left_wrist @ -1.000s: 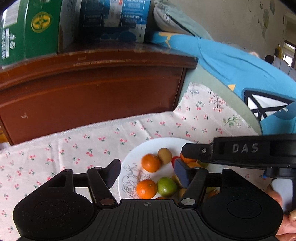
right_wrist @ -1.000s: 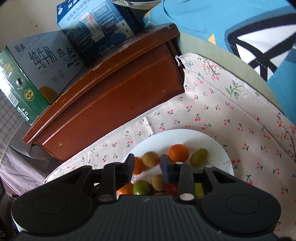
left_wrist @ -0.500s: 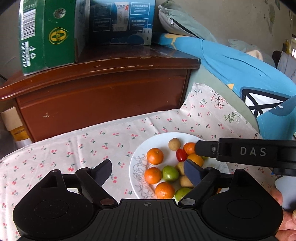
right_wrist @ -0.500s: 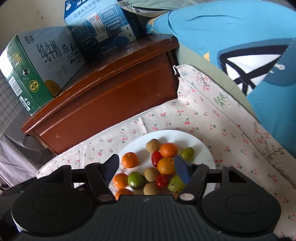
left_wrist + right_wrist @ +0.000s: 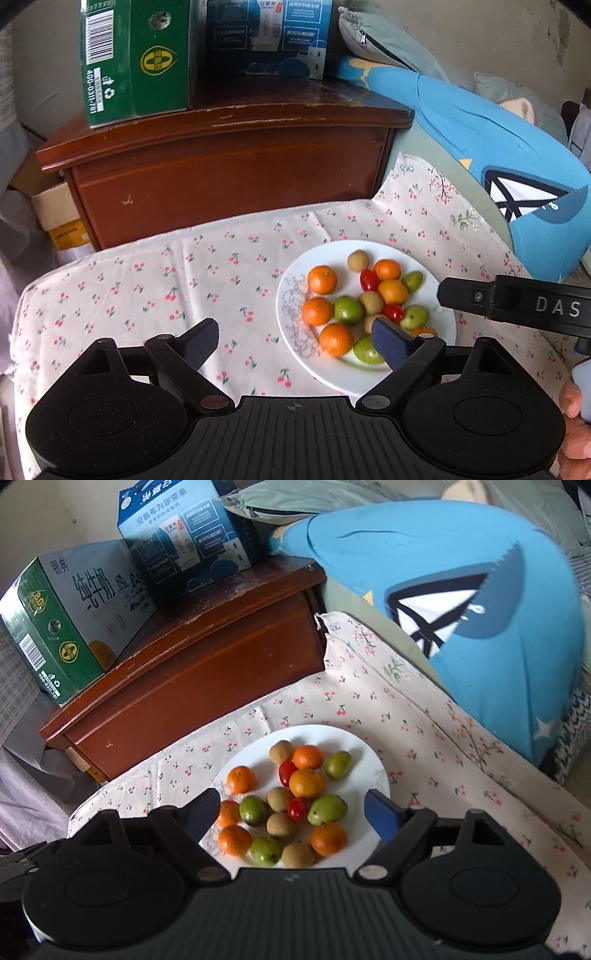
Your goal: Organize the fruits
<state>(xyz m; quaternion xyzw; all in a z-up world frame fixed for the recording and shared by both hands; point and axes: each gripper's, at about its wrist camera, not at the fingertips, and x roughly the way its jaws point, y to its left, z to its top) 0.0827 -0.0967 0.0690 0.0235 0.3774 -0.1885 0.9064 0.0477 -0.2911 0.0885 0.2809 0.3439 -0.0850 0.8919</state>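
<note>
A white plate [image 5: 291, 295] on the cherry-print cloth holds several oranges [image 5: 322, 279], green fruits [image 5: 348, 309], brown round fruits [image 5: 358, 260] and two cherry tomatoes [image 5: 369, 279]. My left gripper [image 5: 295, 338] hovers in front of the plate's left edge. Its jaws are opening, with nothing gripped. My right gripper [image 5: 291, 812] hangs above the near side of the plate [image 5: 332, 731]. Its jaws are also opening, well clear of the fruit [image 5: 306, 782] below them. In the left wrist view the other gripper's black bar [image 5: 517, 306], marked DAS, reaches in from the right.
A brown wooden cabinet [image 5: 229, 166] stands behind the cloth [image 5: 147, 280], with a green carton [image 5: 136, 62] and a blue carton [image 5: 266, 37] on top. A blue shark cushion [image 5: 498, 155] lies at the right. Part of a person's hand [image 5: 576, 424] shows at the lower right.
Both grippers have pulled back and up from the plate, so more of it shows. Both pairs of jaws have spread wider, the right one from narrow to wide.
</note>
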